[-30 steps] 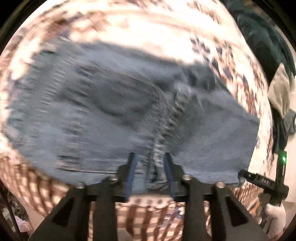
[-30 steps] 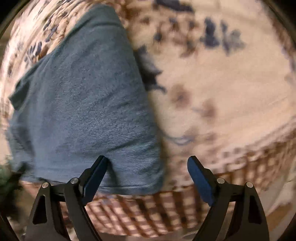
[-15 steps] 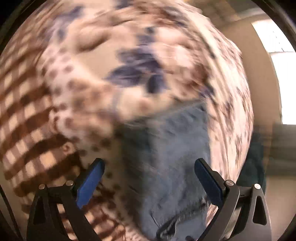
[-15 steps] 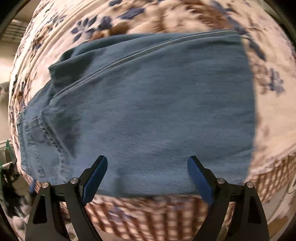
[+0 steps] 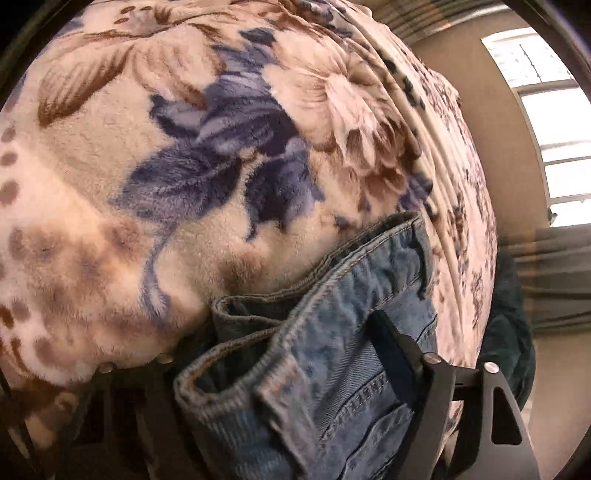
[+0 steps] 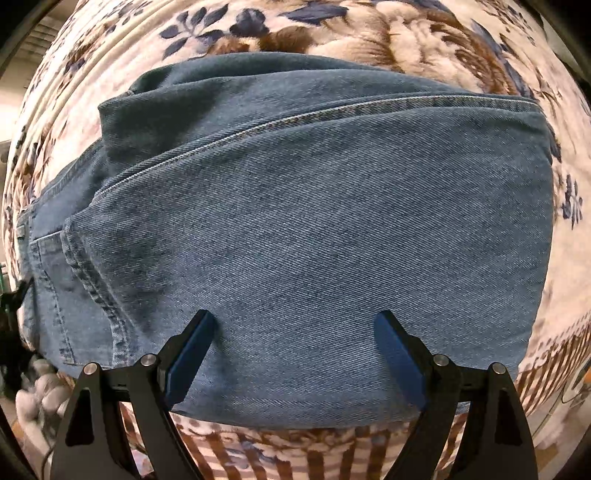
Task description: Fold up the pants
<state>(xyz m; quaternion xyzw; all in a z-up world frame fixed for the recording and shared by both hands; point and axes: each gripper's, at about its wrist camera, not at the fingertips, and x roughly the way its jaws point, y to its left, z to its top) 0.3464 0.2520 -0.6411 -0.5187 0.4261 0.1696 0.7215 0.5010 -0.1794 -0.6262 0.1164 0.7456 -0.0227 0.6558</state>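
The blue denim pants (image 6: 314, 221) lie folded in a thick bundle on a floral fleece blanket (image 6: 424, 33). My right gripper (image 6: 295, 354) is open, its two blue-padded fingers spread wide just above the near edge of the folded pants. In the left wrist view the waistband end of the pants (image 5: 325, 332) fills the bottom centre. My left gripper (image 5: 273, 373) is open and straddles it: the right finger (image 5: 395, 350) shows over the denim, the left finger is hidden behind the waistband.
The blanket (image 5: 166, 147) covers a bed with a checked border (image 6: 295, 458) at its near edge. A dark green cloth (image 5: 513, 332) lies beyond the bed's right side. A beige wall and a bright window (image 5: 546, 110) stand at the right.
My left gripper let go of the denim seam, opened and swung round to the waistband end. My right gripper moved from beside the pants to over the middle of the fold.
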